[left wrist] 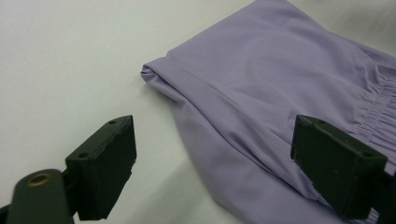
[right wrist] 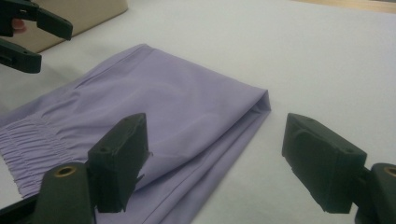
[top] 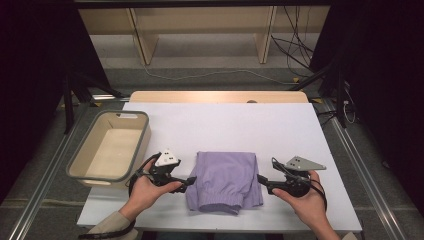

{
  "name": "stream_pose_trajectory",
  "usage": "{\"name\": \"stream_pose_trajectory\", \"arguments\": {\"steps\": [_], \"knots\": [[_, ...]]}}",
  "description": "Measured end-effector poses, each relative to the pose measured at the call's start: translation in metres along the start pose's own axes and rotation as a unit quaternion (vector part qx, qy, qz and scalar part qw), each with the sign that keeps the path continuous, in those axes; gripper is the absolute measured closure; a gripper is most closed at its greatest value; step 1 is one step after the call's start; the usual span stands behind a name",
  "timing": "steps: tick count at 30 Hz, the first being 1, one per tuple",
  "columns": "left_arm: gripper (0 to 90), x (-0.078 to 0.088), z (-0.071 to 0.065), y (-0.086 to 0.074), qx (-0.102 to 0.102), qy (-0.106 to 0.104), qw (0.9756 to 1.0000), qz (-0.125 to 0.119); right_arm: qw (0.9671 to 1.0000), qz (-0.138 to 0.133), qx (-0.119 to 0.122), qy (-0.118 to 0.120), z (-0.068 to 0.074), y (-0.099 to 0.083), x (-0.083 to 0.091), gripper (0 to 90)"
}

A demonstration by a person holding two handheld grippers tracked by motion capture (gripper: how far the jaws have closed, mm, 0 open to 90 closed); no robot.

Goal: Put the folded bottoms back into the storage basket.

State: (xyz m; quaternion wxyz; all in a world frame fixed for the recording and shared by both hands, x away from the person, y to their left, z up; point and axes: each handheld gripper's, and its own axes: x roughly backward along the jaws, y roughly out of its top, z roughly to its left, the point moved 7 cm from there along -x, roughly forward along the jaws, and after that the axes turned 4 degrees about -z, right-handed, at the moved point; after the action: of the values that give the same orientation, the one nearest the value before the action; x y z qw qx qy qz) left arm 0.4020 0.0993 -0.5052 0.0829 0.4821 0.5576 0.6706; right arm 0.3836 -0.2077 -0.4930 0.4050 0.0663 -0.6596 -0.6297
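Note:
A folded lilac garment with an elastic waistband lies flat on the white sheet near the front edge, waistband toward the person. My left gripper rests at its left edge, held in the person's left hand. In the left gripper view the garment spreads ahead, and the left gripper stands open, one jaw over bare sheet, the other over cloth. My right gripper sits at the garment's right edge. In the right gripper view the right gripper is open astride the folded edge of the garment, pressing nothing.
A beige rectangular bin stands at the left of the table, with nothing in it; its corner appears in the right gripper view, near the left gripper. The white sheet stretches bare behind the garment. Shelving and cables lie beyond the table.

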Motion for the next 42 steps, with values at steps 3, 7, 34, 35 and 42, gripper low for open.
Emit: {"name": "stream_pose_trajectory", "arguments": {"steps": [3, 7, 34, 35, 42], "knots": [[14.0, 0.0002, -0.0007, 0.0005, -0.003, 0.000, 1.0000, -0.001, 1.0000, 0.001, -0.002, 0.000, -0.0006, -0.0003, -0.0009, 23.8], [14.1, -0.0007, -0.0010, 0.0012, -0.003, 0.004, 1.0000, 0.001, 1.0000, -0.001, 0.001, 0.001, -0.0008, -0.0005, -0.0001, 23.8], [15.2, -0.0057, -0.0072, 0.0053, 0.004, -0.008, 0.9999, -0.005, 0.9998, -0.009, -0.004, -0.016, -0.0075, -0.0019, 0.0063, 23.8], [15.2, -0.0058, -0.0072, 0.0053, 0.005, -0.009, 0.9999, -0.004, 0.9998, -0.009, -0.004, -0.015, -0.0074, -0.0021, 0.0063, 23.8], [16.1, -0.0085, -0.0051, 0.0087, 0.033, 0.000, 0.9994, -0.006, 0.9997, -0.008, -0.003, -0.021, -0.0083, -0.0025, 0.0066, 24.1]]}}
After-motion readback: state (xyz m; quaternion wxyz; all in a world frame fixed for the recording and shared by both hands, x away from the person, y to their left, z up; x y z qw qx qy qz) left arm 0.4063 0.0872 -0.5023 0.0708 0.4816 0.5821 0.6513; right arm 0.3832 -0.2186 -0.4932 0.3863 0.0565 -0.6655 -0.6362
